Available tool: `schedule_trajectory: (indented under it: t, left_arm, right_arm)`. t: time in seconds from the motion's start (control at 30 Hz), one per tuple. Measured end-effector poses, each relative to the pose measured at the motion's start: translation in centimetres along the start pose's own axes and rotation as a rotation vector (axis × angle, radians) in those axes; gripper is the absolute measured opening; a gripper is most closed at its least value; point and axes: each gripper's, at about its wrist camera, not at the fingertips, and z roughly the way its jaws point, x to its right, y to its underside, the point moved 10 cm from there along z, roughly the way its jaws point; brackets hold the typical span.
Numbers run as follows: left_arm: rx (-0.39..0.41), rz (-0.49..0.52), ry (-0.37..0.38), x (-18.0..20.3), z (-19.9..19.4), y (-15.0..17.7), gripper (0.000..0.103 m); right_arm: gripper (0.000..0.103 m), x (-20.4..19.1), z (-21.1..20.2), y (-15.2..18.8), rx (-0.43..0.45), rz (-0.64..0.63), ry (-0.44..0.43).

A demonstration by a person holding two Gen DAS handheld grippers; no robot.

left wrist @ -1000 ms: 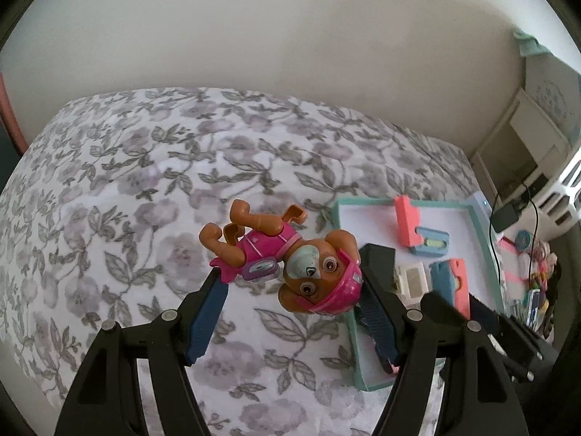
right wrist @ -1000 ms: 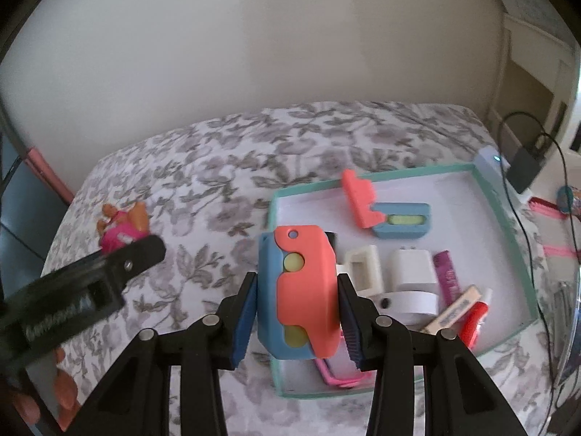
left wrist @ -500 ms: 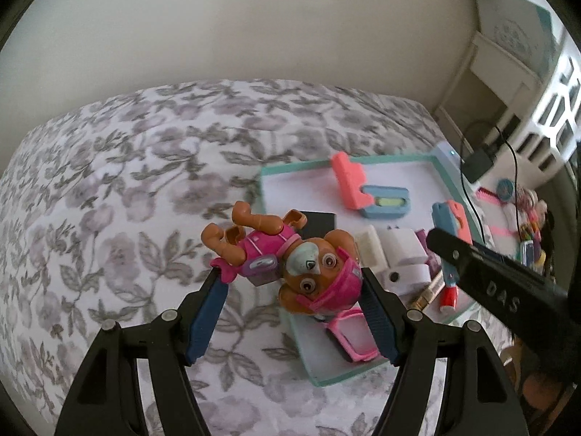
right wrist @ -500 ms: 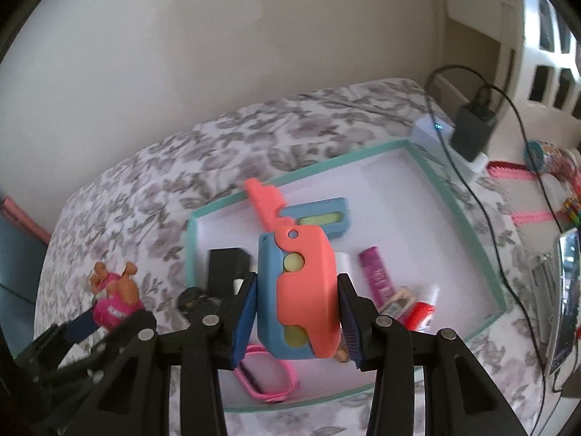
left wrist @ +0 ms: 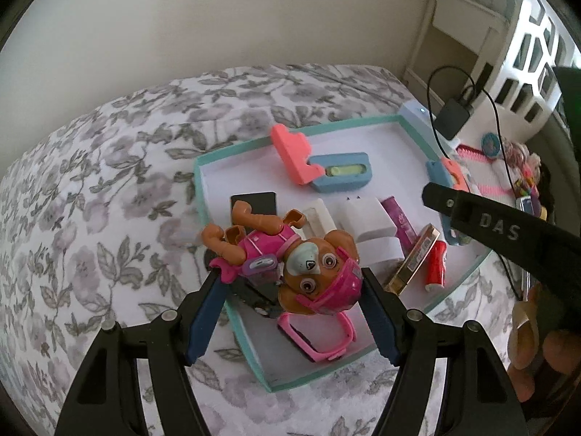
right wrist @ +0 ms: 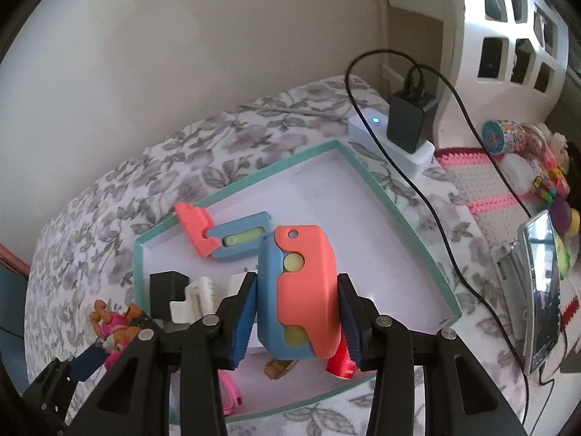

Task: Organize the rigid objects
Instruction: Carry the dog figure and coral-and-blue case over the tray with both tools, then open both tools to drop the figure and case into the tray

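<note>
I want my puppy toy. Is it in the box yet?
Not yet. The left gripper holds the puppy toy above the box.

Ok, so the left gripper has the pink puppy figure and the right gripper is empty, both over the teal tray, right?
Not quite: the right gripper is not empty. The right wrist view shows it shut on a coral and blue toy. The left gripper does hold the pink puppy figure, both over the teal tray.
</note>
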Motion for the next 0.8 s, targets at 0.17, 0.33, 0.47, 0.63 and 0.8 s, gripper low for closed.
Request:
schedule_trajectory:
  t: [0.17,0.33,0.47,0.63,0.8]
  left_arm:
    - [-0.014,0.024,-0.015,0.4,0.8,0.2,0.073]
    - [-0.025,0.032,-0.026,0.5,1.3,0.4,0.074]
    - [-0.034,0.046,-0.038,0.6,1.8,0.5,0.074]
    - [-0.053,0.059,-0.051,0.6,2.6,0.8,0.074]
    - [-0.064,0.058,-0.059,0.4,2.9,1.0,0.074]
  right_arm:
    - [0.045,0.1,1.6,0.9,-0.046,-0.008,0.003]
    - [0.045,-0.1,2.1,1.3,-0.058,-0.025,0.007]
    - [0.045,-0.3,2.3,1.3,-0.063,-0.036,0.009]
    - [0.045,-0.8,2.9,1.7,-0.084,-0.052,0.000]
    - [0.045,-1.0,3.3,1.9,-0.094,-0.065,0.001]
